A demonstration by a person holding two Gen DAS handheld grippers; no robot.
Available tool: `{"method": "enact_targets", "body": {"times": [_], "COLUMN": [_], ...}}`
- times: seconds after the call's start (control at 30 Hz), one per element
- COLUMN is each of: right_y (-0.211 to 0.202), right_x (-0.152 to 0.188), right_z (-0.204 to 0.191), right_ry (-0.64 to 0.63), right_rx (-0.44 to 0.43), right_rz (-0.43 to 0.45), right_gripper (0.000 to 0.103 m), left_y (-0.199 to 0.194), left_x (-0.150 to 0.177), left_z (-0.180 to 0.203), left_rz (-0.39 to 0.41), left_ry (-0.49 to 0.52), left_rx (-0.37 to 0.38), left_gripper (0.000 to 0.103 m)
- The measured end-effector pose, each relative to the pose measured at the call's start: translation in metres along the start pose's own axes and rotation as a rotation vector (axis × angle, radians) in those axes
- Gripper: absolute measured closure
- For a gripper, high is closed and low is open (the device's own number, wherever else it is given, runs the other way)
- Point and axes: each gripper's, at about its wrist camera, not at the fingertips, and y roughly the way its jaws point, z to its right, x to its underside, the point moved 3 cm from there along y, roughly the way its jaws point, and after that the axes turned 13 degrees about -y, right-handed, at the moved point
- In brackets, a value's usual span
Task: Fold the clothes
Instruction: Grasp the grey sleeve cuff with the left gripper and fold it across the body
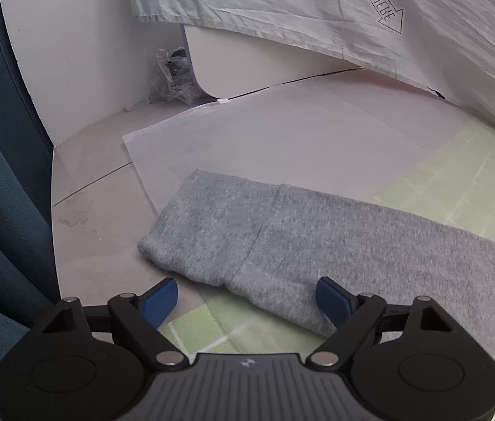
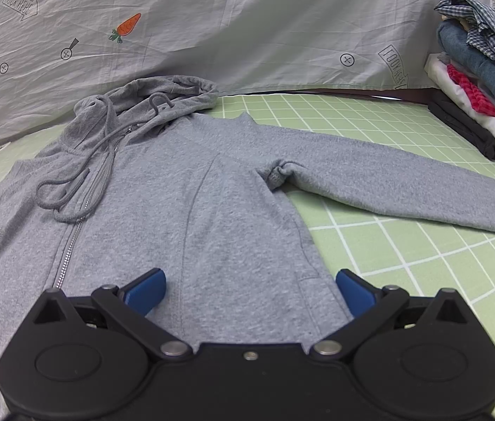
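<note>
— So, where does the gray hoodie point(image 2: 184, 189) lie right now?

— Flat and face up on the green grid mat point(image 2: 405, 263), zipper point(image 2: 72, 238) closed, hood point(image 2: 163, 94) bunched at the far end against the carrot-print sheet point(image 2: 247, 17). One sleeve point(image 2: 405, 189) stretches out toward the stack of folded clothes point(image 2: 475, 80). The other sleeve point(image 1: 317, 245) runs off the mat onto a clear plastic sheet point(image 1: 247, 140) near the floor point(image 1: 100, 210).

— And the grippers?

— Both are spread wide and grasp nothing. The right gripper point(image 2: 251, 291) hangs over the lower body of the hoodie, one blue finger point(image 2: 354, 293) near the side seam. The left gripper point(image 1: 247, 298) straddles the near edge of the sleeve, its fingers point(image 1: 331, 300) on either side of it.

— What could go wrong from here?

— Several things, I think. If the left gripper closes as it stands, it may pinch only the top layer of the sleeve, so the fold drags unevenly. That sleeve also rests on slick plastic; pulling it could carry the sheet along or let the fabric slide.

— And on the right?

— The loose drawstring point(image 2: 72, 182) lies looped across the chest. Folding over it would likely trap a lump inside. There is also a bunched wrinkle at the armpit point(image 2: 277, 172), which could set a crooked crease if it is not smoothed first.
</note>
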Motion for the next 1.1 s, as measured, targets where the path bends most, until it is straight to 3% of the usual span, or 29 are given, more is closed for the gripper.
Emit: {"method": "enact_targets", "body": {"times": [0.13, 0.3, 0.37, 0.53, 0.9, 1.1], "right_y": [0.0, -0.001, -0.001, -0.001, -0.001, -0.002], "right_x": [0.0, 0.0, 0.0, 0.0, 0.0, 0.0], "right_z": [-0.001, -0.001, -0.002, -0.002, -0.003, -0.003], "right_ry": [0.0, 0.0, 0.0, 0.0, 0.001, 0.001], "right_rx": [0.001, 0.002, 0.003, 0.005, 0.007, 0.008], "right_rz": [0.0, 0.0, 0.0, 0.0, 0.0, 0.001], "right_gripper": [0.0, 0.0, 0.0, 0.0, 0.0, 0.0], "left_y": [0.001, -0.005, -0.007, -0.016, -0.051, -0.086], "left_x": [0.0, 0.002, 0.003, 0.0, -0.011, -0.024], "left_z": [-0.002, 0.002, 0.004, 0.002, 0.021, 0.066], "left_rz": [-0.019, 0.016, 0.036, 0.05, 0.132, 0.179], "left_ry": [-0.033, -0.035, 0.003, 0.026, 0.041, 0.062], "left_rx": [0.027, -0.028, -0.057, -0.033, 0.045, 0.215], "left_gripper": [0.029, 0.058, 0.076, 0.094, 0.094, 0.094]}}
